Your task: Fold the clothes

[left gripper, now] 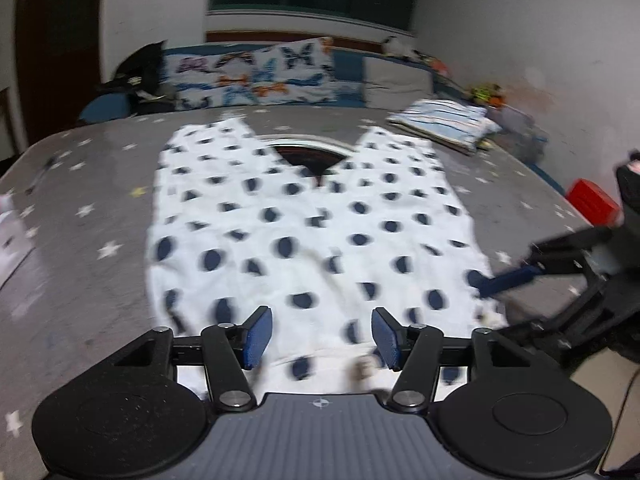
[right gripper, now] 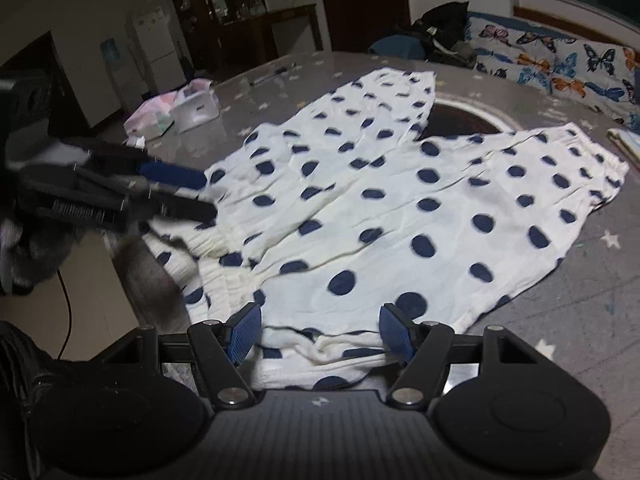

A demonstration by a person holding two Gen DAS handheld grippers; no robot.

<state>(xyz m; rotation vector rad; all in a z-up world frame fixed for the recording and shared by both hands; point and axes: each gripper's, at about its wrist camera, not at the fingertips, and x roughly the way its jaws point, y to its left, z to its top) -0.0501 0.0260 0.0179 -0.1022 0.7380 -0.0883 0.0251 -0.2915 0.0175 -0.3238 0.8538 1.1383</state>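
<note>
A white garment with dark blue polka dots (left gripper: 304, 216) lies spread flat on the grey star-print table (left gripper: 96, 208), its two legs pointing away and its gathered waistband at the near edge. My left gripper (left gripper: 322, 338) hovers open over the waistband, with cloth below the blue pads but not pinched. In the right wrist view the garment (right gripper: 400, 208) fills the middle, and my right gripper (right gripper: 320, 338) stands open over the near corner of the waistband. Each gripper shows in the other's view: the right gripper (left gripper: 520, 268) at the garment's right edge, the left gripper (right gripper: 200, 192) at its left edge.
A round dark opening (left gripper: 312, 156) sits in the table between the two legs. A folded striped cloth (left gripper: 444, 120) lies far right, and a butterfly-print cushion (left gripper: 256, 76) stands behind. A white box and pink packet (right gripper: 176, 112) rest at the far left. The near table edge (right gripper: 152, 280) drops to the floor.
</note>
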